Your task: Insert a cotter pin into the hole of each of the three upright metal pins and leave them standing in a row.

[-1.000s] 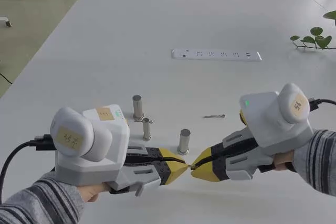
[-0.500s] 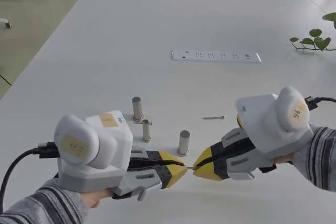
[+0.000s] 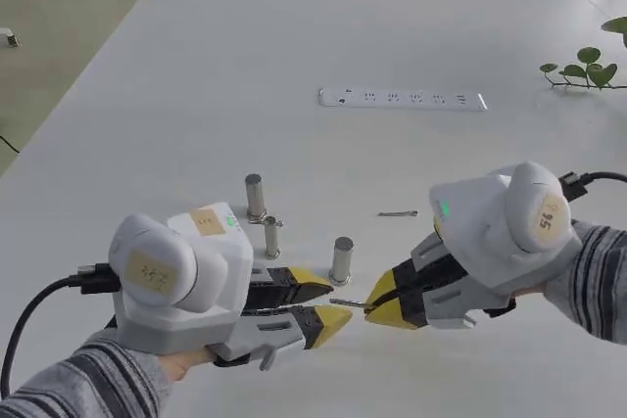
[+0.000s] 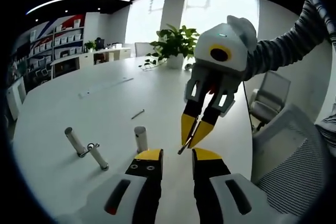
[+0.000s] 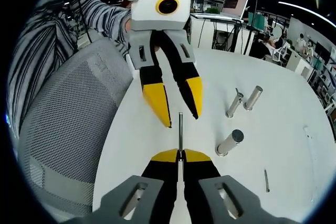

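Though the cotter pin looks stiff, it is probably light and slippery, best pinched at one end, as the jaws of the right gripper clamp it, shank jutting toward the parted jaws of the left gripper.

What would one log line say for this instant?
left gripper open | right gripper shut on cotter pin | middle metal pin already pinned

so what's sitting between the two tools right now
A cotter pin: the right tool is shut on one end, and the free end points toward the open left tool. Clearest in the right gripper view.
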Tool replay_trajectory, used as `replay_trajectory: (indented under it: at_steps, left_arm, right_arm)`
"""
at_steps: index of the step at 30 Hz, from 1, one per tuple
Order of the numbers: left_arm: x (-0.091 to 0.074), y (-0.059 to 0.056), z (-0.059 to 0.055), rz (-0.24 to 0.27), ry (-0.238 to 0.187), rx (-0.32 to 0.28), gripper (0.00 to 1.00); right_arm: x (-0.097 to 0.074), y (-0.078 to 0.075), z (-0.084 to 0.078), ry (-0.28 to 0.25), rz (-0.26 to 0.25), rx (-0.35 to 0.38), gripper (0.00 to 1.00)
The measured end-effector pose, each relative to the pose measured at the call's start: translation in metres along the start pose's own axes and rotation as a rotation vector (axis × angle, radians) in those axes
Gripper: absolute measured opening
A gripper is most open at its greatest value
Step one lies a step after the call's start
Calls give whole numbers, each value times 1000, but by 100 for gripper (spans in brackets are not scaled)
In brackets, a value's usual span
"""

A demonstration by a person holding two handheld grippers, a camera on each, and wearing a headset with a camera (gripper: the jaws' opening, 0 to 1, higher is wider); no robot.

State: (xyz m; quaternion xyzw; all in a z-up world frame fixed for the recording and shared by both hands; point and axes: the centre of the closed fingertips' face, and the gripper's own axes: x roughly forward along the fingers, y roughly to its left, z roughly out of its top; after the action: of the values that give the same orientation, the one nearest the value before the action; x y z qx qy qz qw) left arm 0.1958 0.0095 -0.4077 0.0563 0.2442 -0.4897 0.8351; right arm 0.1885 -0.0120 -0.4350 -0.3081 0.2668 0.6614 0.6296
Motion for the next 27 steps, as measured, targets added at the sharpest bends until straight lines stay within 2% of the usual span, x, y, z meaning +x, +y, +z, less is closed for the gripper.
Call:
replay_trajectory:
  at_steps: [5,7,15,20,27]
  left_arm:
    - [2,9,4,56,-42,-4,25]
    - [4,13,3,86,-41,1,26]
    - [13,23,2,154,-50,-11,29]
    - [16,38,-4,236,-48,-63,27]
    - [24,44,-14,272,-47,-92,27]
  right_arm:
    - [-2,-11,-9,43,-35,-4,0]
    - [-4,-16,-13,58,-51,-5,0]
    - [-9,-33,-24,99,-92,-3,0]
    - [-11,-43,-30,120,-115,-2,0]
    - [-14,-56,-36,143,-145,-14,0]
